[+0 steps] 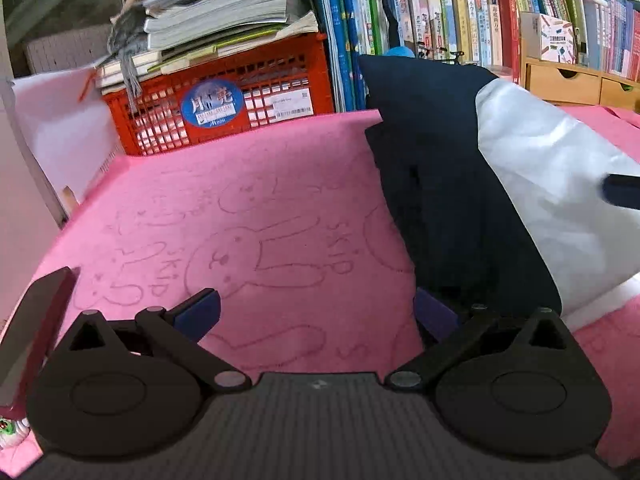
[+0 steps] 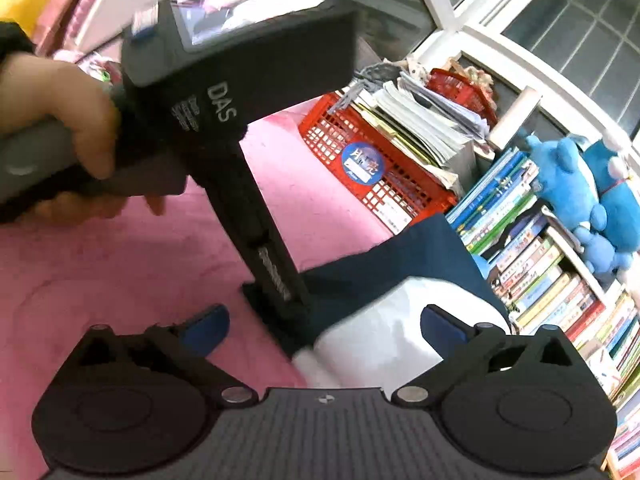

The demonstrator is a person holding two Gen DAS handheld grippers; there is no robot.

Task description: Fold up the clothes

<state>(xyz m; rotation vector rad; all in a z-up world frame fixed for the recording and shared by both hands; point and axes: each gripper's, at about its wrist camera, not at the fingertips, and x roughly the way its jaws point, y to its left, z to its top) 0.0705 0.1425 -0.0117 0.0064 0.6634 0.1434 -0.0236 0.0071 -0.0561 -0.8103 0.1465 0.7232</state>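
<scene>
A garment with a navy part [image 1: 444, 200] and a white part [image 1: 560, 200] lies on the right of a pink blanket [image 1: 240, 200] printed with bunny outlines. My left gripper [image 1: 316, 312] is open low over the blanket, its right finger [image 1: 434, 316] at the navy edge. In the right wrist view my right gripper [image 2: 326, 328] is open just above the white part [image 2: 380, 320], with the navy part [image 2: 400, 256] behind it. A hand [image 2: 60, 120] holds the left tool's housing [image 2: 240, 80], which reaches down to the garment. One right fingertip [image 1: 622, 194] shows over the white cloth.
A red crate [image 1: 240, 100] under stacked papers [image 1: 216, 8] stands at the blanket's far edge. Bookshelves [image 1: 460, 20] and wooden drawers [image 1: 568, 80] line the back. Blue plush toys [image 2: 580, 184] sit on the books. A white wall panel [image 1: 60, 132] borders the left.
</scene>
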